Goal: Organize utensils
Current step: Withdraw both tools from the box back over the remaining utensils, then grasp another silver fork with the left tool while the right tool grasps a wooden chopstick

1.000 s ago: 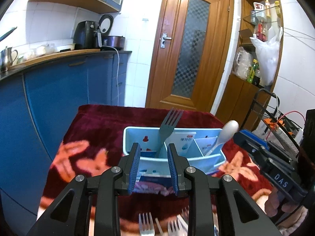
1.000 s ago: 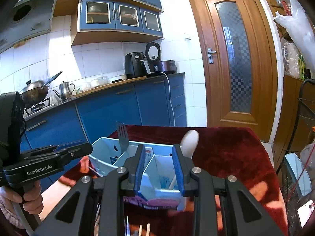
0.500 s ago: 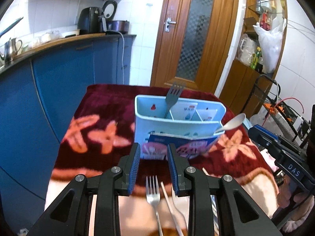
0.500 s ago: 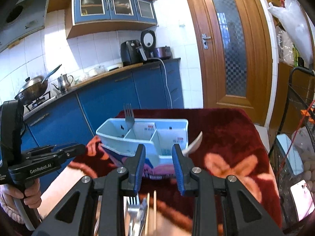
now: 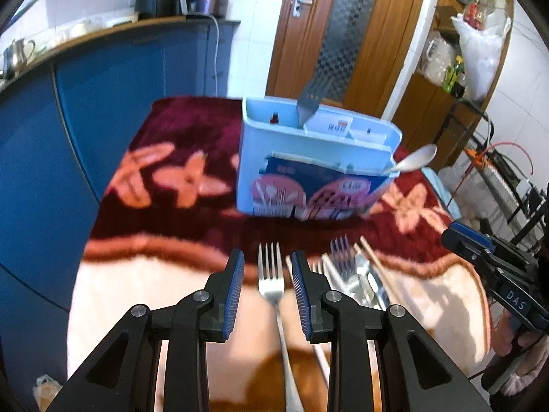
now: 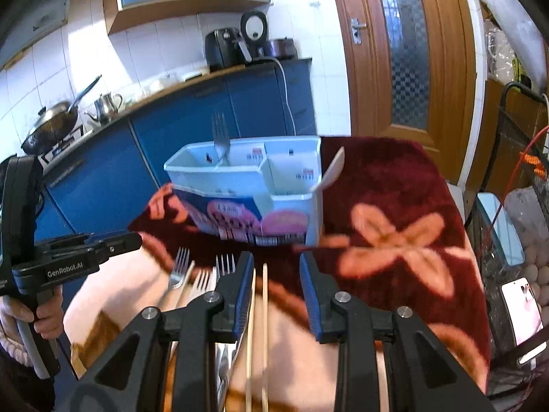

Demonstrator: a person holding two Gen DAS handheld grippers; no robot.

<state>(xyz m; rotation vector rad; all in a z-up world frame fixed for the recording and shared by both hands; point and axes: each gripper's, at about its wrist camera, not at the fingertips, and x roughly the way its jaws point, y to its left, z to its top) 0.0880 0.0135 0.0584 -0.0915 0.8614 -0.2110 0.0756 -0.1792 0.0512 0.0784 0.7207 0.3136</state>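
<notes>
A light blue utensil caddy stands on the red flowered cloth, with a fork upright in its left compartment and a white spoon leaning out of its right end. My left gripper is open and empty above a steel fork lying on the cloth. My right gripper is open and empty above a pair of wooden chopsticks. More forks and other cutlery lie in a pile between them.
The table has a blue kitchen counter to its left and a wooden door behind it. A wire rack and cables stand at the right. A phone lies at the far right.
Both grippers have pulled back and tipped down from the caddy. The loose cutlery on the cloth near the table's front has come fully into view under them.
</notes>
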